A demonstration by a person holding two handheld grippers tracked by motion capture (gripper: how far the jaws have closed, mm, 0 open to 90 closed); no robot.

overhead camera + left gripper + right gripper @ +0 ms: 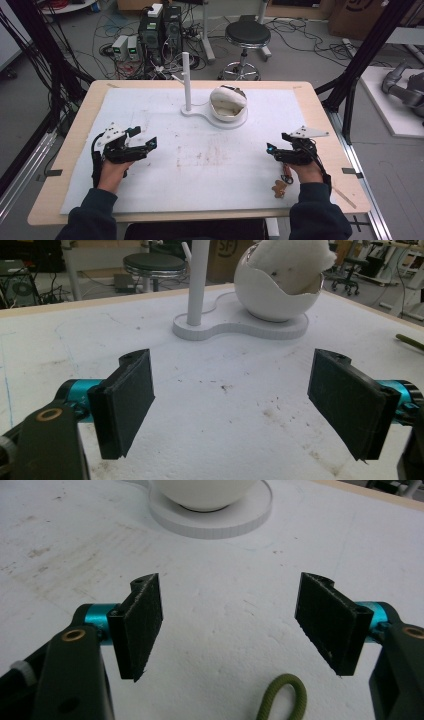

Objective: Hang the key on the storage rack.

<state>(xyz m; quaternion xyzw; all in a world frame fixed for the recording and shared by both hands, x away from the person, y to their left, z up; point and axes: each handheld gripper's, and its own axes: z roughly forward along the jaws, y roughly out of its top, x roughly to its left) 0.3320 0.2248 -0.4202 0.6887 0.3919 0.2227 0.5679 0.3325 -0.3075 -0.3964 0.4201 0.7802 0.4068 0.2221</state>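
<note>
The white stand point(216, 113) w/ its upright post point(187, 82) is sitting at the far middle of the desk point(80, 125), on the white mat point(200, 160) that's covering most of the top. A white egg-like shell point(228, 104) is resting on the stand's round end, just right of the post, w/ something white & fluffy showing inside it in the left gripper view point(292, 262).

I'm holding my left claw point(150, 142) over the mat's left side, well apart from the stand, pointing toward the middle. Its jaws are standing wide apart w/ nothing between them; the left gripper view is showing bare, stained mat between the two black pads point(130, 400).

I'm holding my right claw point(272, 148) over the mat's right side, also aiming inward. Its jaws are spread wide too, empty, w/ plain mat between the pads point(142, 622) & the stand's base ahead of them. An olive-green cord loop point(285, 697) is lying on the mat at the bottom of the right gripper view, just below the gap.

A small brown gingerbread-like figure point(279, 189) is lying near the desk's front edge, just beside my right hand point(306, 171), w/ a small reddish item point(286, 175) next to it; can't tell what that is. A black stool point(247, 35) is standing on the floor beyond the desk.
</note>
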